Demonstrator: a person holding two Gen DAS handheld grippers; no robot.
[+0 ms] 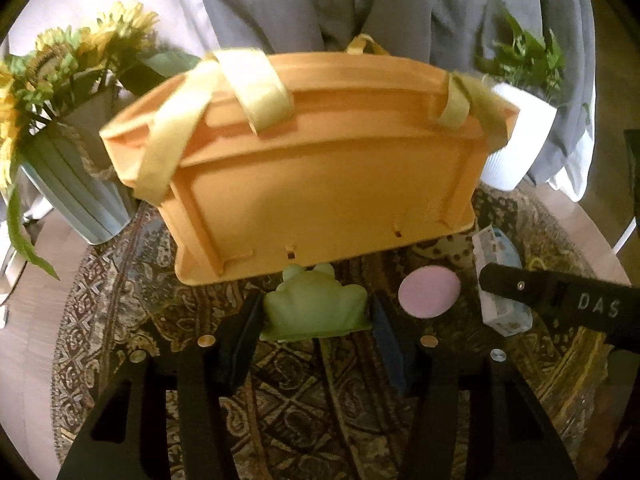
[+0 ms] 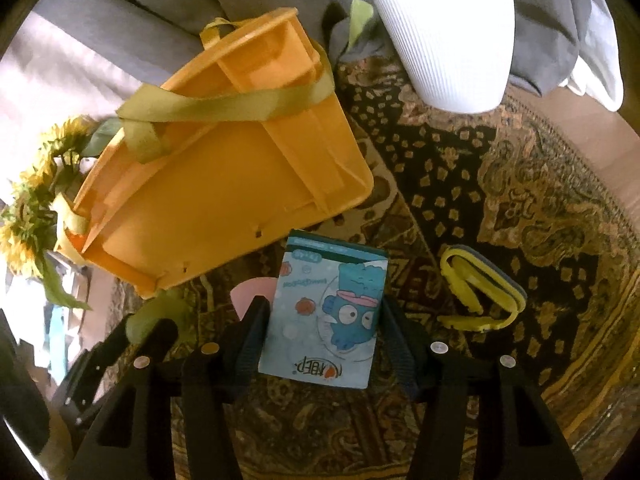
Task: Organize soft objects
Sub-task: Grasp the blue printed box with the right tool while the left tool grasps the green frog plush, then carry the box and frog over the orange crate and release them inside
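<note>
Now my left fingers (image 1: 314, 316) pinch the frog (image 1: 314, 312); my right fingers (image 2: 322, 326) clamp the packet (image 2: 324, 316) on the rug (image 2: 500, 184).

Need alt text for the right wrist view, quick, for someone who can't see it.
The right gripper has its jaws on either side of a blue cartoon-printed pack lying on a patterned rug. An orange bin with yellow-green straps lies just beyond it, a white ribbed pot stands farther back, and a yellow looped item lies to the right.
</note>
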